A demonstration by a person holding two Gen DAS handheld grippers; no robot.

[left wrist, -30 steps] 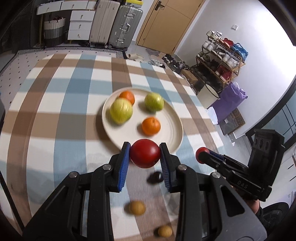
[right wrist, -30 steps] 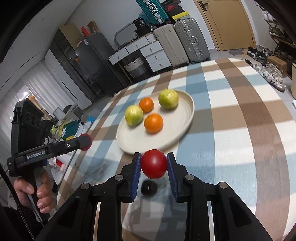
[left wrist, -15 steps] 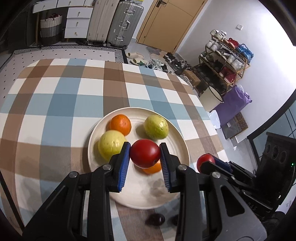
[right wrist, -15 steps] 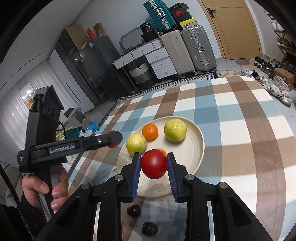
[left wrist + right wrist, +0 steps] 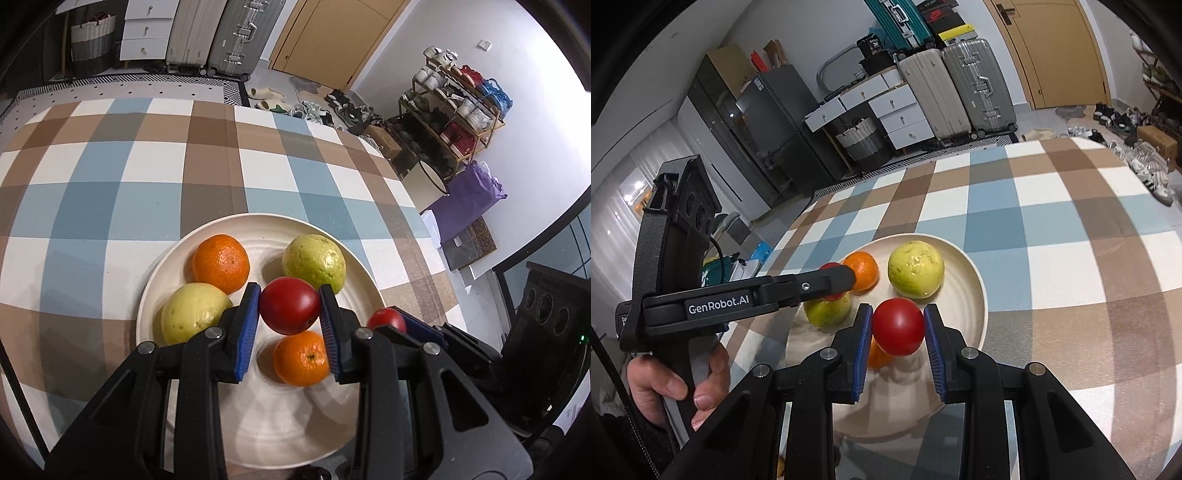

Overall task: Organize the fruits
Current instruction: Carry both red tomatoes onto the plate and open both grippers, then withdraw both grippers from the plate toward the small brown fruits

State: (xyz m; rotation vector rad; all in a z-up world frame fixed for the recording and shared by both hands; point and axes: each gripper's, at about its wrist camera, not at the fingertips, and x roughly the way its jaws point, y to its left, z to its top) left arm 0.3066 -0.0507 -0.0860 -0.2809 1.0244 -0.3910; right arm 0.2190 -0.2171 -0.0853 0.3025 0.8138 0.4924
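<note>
A cream plate on the checked tablecloth holds two oranges and two yellow-green guavas. My left gripper is shut on a red tomato and holds it above the plate's middle. My right gripper is shut on a second red tomato, also above the plate, to the right of the left one. Each gripper shows in the other's view: the right, the left.
A dark small fruit lies on the cloth at the plate's near edge. The checked table stretches beyond the plate. Suitcases, drawers and a shoe rack stand on the floor behind.
Both grippers have carried their tomatoes forward from the near table edge to above the plate. The plate now fills the lower middle of both views.
</note>
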